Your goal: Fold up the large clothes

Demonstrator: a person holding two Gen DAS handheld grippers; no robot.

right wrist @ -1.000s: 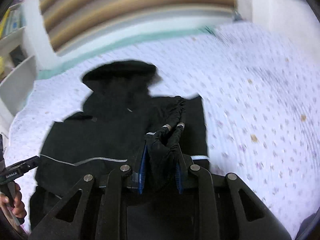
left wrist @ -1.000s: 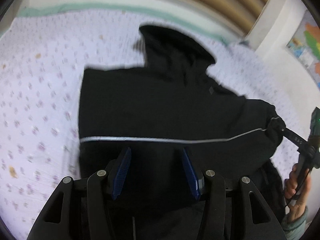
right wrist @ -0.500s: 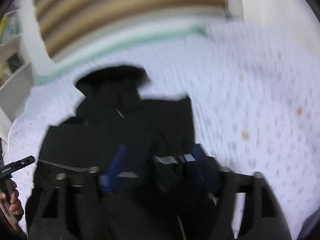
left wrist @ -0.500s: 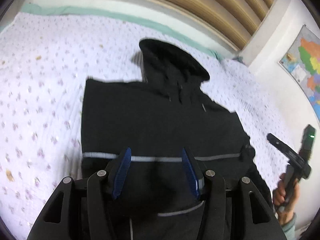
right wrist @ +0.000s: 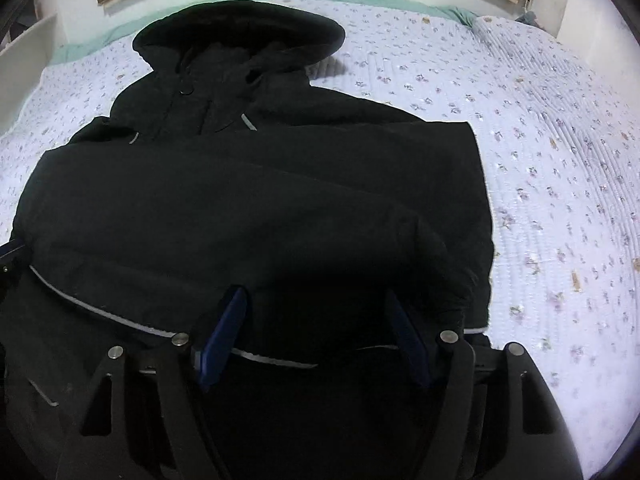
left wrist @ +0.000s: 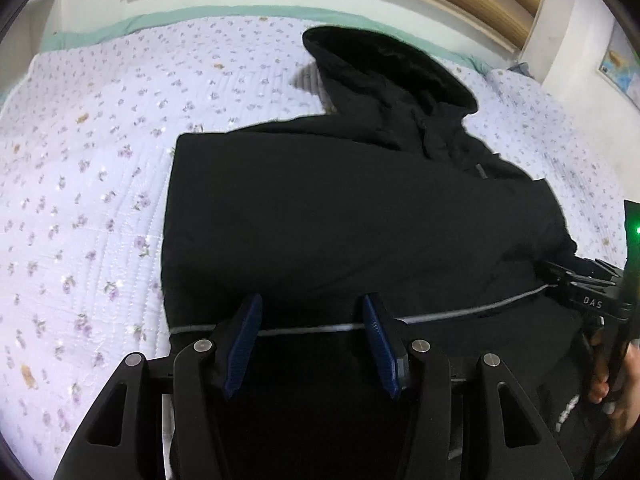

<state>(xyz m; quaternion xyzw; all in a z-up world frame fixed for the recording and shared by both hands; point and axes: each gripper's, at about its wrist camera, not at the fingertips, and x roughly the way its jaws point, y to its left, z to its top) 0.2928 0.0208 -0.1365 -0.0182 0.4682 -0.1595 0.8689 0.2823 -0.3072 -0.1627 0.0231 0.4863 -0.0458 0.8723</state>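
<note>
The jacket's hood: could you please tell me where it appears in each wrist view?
Left wrist: the hood sits upper centre-right, above the jacket body.
Right wrist: the hood sits upper left of centre.
Shared landmark: the reflective stripe near both views' lower edge.

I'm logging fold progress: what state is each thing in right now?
Black hooded jacket: flat on the bedspread, sleeves folded in, hood spread.
Left gripper: open, empty.
Right gripper: open after its jaws have just been closing slightly, gripping nothing.
</note>
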